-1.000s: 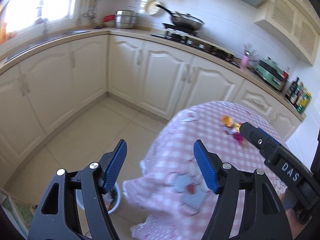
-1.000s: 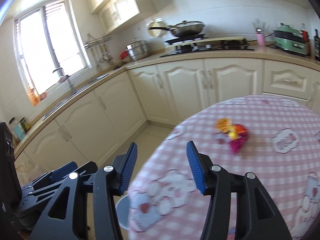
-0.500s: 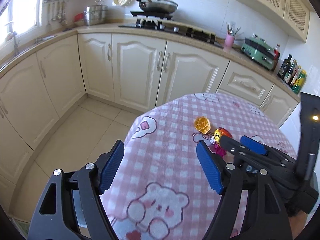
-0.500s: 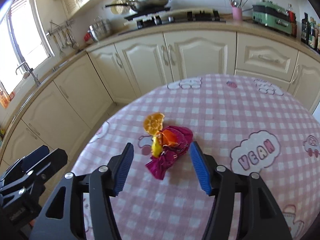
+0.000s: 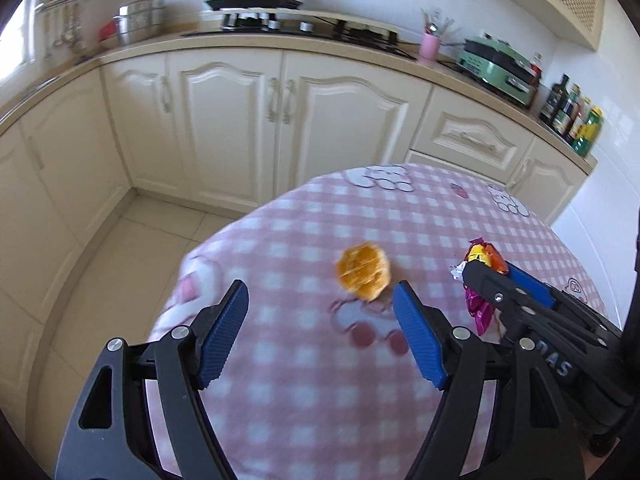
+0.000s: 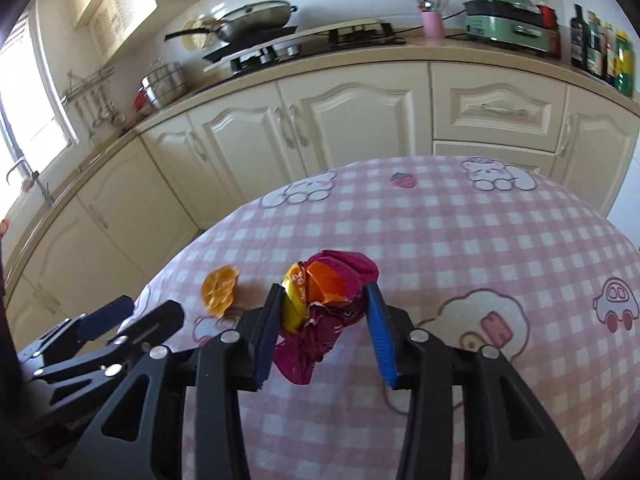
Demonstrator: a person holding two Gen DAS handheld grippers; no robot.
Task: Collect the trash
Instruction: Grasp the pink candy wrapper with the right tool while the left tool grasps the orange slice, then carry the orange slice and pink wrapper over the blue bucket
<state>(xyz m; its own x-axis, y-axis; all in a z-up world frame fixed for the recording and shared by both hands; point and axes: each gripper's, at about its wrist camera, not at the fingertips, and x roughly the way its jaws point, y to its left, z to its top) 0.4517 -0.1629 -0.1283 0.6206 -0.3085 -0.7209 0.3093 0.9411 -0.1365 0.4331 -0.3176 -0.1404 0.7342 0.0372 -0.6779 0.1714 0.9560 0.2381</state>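
A: Where was the trash?

B: On the pink checked cloth of the round table [image 6: 460, 248]. A crumpled magenta, orange and yellow foil wrapper [image 6: 324, 300] lay between the closing jaws of the right gripper [image 6: 322, 322], both pads at its sides.

A: And the other?

B: The left gripper [image 5: 320, 334] stood wide apart, empty, just short of the curled orange peel [image 5: 363, 271].

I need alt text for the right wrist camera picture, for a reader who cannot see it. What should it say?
The right gripper is closing its blue pads around a crumpled magenta, orange and yellow wrapper on a pink checked tablecloth. An orange peel lies just left of it, with the left gripper at the lower left. Cream kitchen cabinets stand behind.
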